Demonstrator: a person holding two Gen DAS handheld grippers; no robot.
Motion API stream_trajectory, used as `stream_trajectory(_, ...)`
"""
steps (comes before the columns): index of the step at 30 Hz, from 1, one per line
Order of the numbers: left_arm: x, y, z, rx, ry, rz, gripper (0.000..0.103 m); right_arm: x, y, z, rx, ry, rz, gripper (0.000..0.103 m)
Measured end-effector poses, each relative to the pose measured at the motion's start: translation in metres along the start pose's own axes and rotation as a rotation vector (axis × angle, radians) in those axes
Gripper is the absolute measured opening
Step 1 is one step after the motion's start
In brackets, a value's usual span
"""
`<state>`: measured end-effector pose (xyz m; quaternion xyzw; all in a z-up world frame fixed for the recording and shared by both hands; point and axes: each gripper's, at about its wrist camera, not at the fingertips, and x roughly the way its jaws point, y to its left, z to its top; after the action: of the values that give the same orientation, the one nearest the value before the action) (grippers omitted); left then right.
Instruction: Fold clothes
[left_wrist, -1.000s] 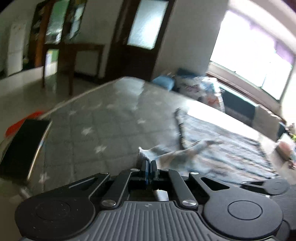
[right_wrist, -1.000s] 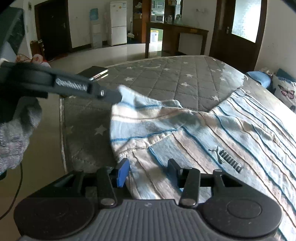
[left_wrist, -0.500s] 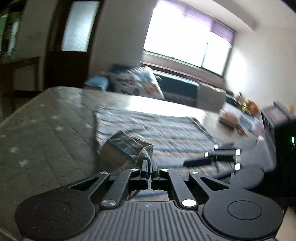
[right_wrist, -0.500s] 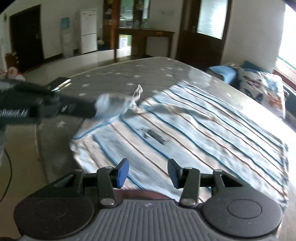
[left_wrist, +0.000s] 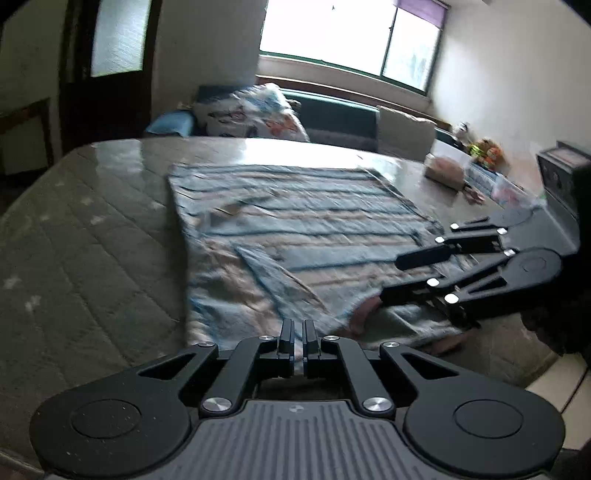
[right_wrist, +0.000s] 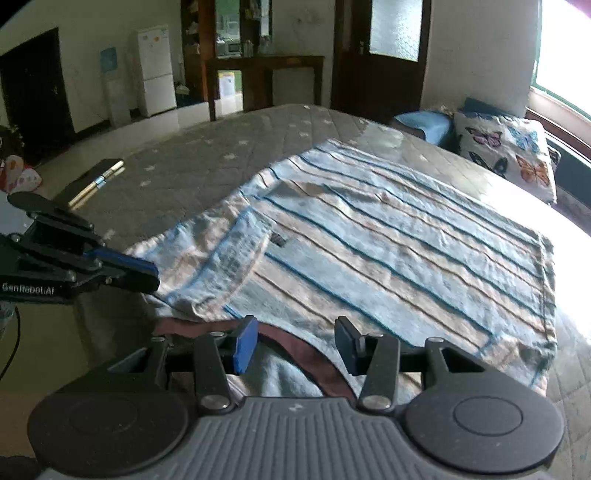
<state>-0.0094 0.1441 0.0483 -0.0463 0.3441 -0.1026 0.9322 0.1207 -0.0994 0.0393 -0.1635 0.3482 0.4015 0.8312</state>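
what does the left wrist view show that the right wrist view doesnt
Only the left wrist view: the big window, a cluttered stand past the mattress, and the right tongs seen from the side, open over the shirt's collar end.

Only the right wrist view: the white fridge, the wooden cabinet, a dark flat object on the mattress edge, and the left tongs, shut at the folded sleeve.

Both: the striped shirt spread on the grey star-quilted mattress, and the butterfly pillow.
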Motion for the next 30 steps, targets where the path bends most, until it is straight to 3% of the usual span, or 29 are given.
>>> stream_trajectory(5, 0.011, 0.02, -0.001, -0.026, 0.039, 0.096, 0.004, 0.008, 0.014, 0.012, -0.02, -0.027, 0.058, 0.045)
stream_trajectory(9, 0.018, 0.033, -0.009, -0.035, 0.081, 0.154, 0.003, 0.022, 0.033, 0.02, -0.056, -0.035, 0.131, 0.037)
stream_trajectory(14, 0.017, 0.037, -0.005, -0.034, 0.084, 0.153, 0.004, 0.043, 0.057, 0.016, -0.111, 0.022, 0.203, 0.032)
stream_trajectory(20, 0.026, 0.034, 0.021, -0.024, 0.04, 0.127, 0.004, 0.045, 0.063, 0.011, -0.138, 0.036, 0.22, 0.032)
stream_trajectory(30, 0.076, 0.036, 0.039, 0.002, 0.066, 0.106, 0.005, 0.017, 0.035, 0.012, -0.082, -0.002, 0.169, 0.032)
